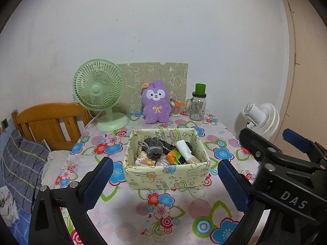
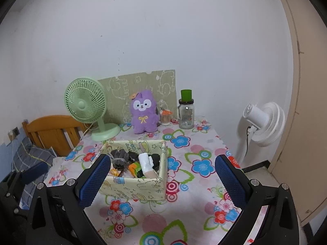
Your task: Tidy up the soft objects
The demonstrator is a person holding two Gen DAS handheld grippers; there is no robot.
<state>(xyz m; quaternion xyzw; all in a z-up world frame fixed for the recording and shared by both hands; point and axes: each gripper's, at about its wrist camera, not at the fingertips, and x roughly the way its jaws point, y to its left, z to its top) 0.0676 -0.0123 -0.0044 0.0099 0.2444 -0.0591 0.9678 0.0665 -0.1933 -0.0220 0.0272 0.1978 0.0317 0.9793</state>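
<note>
A: How far is the tidying, in your opinion?

B: I judge it is well advanced. The paper-covered box (image 1: 166, 175) in the middle of the desk (image 1: 184, 210) already holds soft things: a grey mesh sponge (image 1: 152, 146), dark cloth pieces and a white roll (image 1: 185, 147).

A: What is left outside?

B: Only the purple plush toy (image 1: 156, 102), which sits upright at the back of the desk, between the green fan (image 1: 100, 91) and the glass jar (image 1: 197, 107). Maybe it belongs there; I cannot say.

A: And the grippers?

B: The left gripper (image 1: 165, 181) and the right gripper (image 2: 163, 180) both hover before the box, fingers wide apart, holding nothing.
</note>
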